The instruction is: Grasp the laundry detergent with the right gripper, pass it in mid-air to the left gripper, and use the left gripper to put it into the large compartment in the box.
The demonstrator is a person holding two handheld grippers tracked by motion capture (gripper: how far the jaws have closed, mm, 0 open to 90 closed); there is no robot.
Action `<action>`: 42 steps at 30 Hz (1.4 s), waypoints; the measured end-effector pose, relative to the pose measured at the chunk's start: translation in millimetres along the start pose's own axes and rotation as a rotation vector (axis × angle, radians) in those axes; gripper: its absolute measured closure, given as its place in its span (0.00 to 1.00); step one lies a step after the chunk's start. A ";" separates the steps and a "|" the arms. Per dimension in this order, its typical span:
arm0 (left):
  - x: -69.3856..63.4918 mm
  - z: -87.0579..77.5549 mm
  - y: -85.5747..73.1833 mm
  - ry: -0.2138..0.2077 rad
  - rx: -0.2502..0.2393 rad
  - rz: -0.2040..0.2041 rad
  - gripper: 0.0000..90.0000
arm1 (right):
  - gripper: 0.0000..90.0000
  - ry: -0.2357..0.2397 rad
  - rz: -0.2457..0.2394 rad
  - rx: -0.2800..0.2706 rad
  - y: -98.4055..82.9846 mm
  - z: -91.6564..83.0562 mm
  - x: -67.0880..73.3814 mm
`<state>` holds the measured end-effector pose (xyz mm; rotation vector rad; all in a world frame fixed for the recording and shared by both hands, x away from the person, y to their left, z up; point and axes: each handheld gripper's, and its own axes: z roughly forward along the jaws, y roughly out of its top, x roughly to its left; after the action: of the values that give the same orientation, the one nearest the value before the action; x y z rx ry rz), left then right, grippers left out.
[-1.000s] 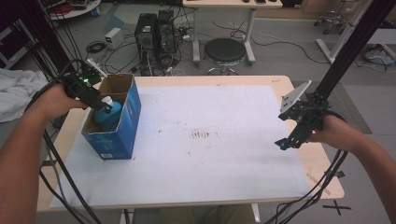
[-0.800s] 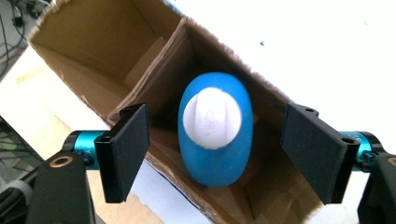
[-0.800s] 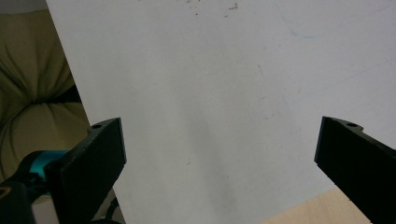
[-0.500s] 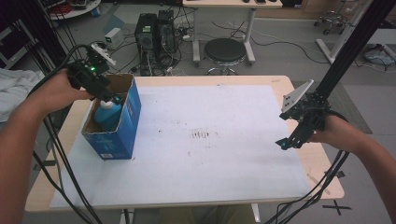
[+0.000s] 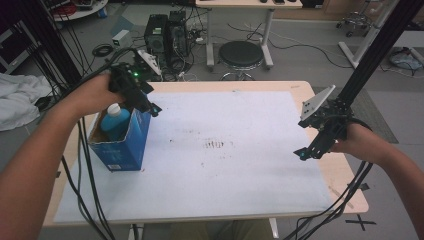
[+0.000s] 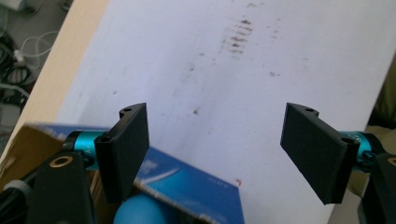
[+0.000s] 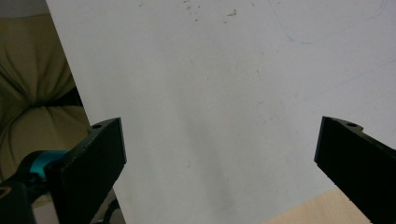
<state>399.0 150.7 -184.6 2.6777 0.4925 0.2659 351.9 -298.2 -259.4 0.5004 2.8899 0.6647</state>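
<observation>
A blue cardboard box (image 5: 122, 145) stands open-topped at the left of the table. A blue bottle with a white cap (image 5: 113, 119) stands upright inside it. My left gripper (image 5: 151, 108) hovers just above the box's far right corner, open and holding nothing. In the left gripper view its jaws (image 6: 224, 149) stand wide apart over the box rim (image 6: 187, 179) and the bottle's rounded blue shoulder (image 6: 135, 212). My right gripper (image 5: 303, 152) hangs open above the right side of the white sheet (image 5: 225, 160). In the right gripper view, the right gripper (image 7: 219, 158) holds nothing.
The white sheet has brown smudges (image 5: 216, 145) near its middle. Bare wooden table edge (image 5: 345, 185) shows at the right. Cables trail from both grippers off the front. A stool (image 5: 241, 52) and computer towers (image 5: 165, 30) stand behind the table.
My left gripper has lifted out of the box and drawn back toward its far right corner, leaving the bottle standing inside. The right gripper has stayed put.
</observation>
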 end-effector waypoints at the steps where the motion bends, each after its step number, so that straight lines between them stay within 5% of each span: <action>1: -2.1 3.7 5.4 -0.013 0.002 0.020 0.27 | 0.01 0.000 0.000 0.001 0.2 -0.4 0.3; 4: -7.6 14.6 20.7 -0.043 0.003 0.060 0.26 | 0.01 -0.002 0.000 -0.005 0.6 -1.7 1.0; 6: -9.9 20.3 29.9 -0.052 0.009 0.080 0.16 | 0.01 -0.005 0.005 -0.006 0.4 -2.6 1.6; 11: -14.0 29.6 46.8 -0.069 -0.011 0.128 0.16 | 0.01 -0.007 0.004 -0.006 0.0 -3.8 2.2; 15: -14.0 37.7 56.1 -0.061 0.004 0.129 0.06 | 0.01 -0.007 0.005 -0.007 1.2 -3.3 2.8; 23: -9.7 55.3 67.3 -0.056 0.037 0.154 0.06 | 0.01 -0.005 0.000 0.001 6.7 -0.5 4.0; 29: -10.6 66.1 73.3 -0.105 0.062 0.197 0.06 | 0.01 -0.002 0.004 0.006 9.3 2.3 2.5; 42: -16.0 82.7 87.9 -0.113 0.093 0.200 0.06 | 0.01 0.006 -0.003 0.014 22.9 3.6 -1.3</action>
<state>431.6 40.2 -224.0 2.8165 0.2076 0.1505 360.4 -277.8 -252.3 0.4962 2.9024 0.6464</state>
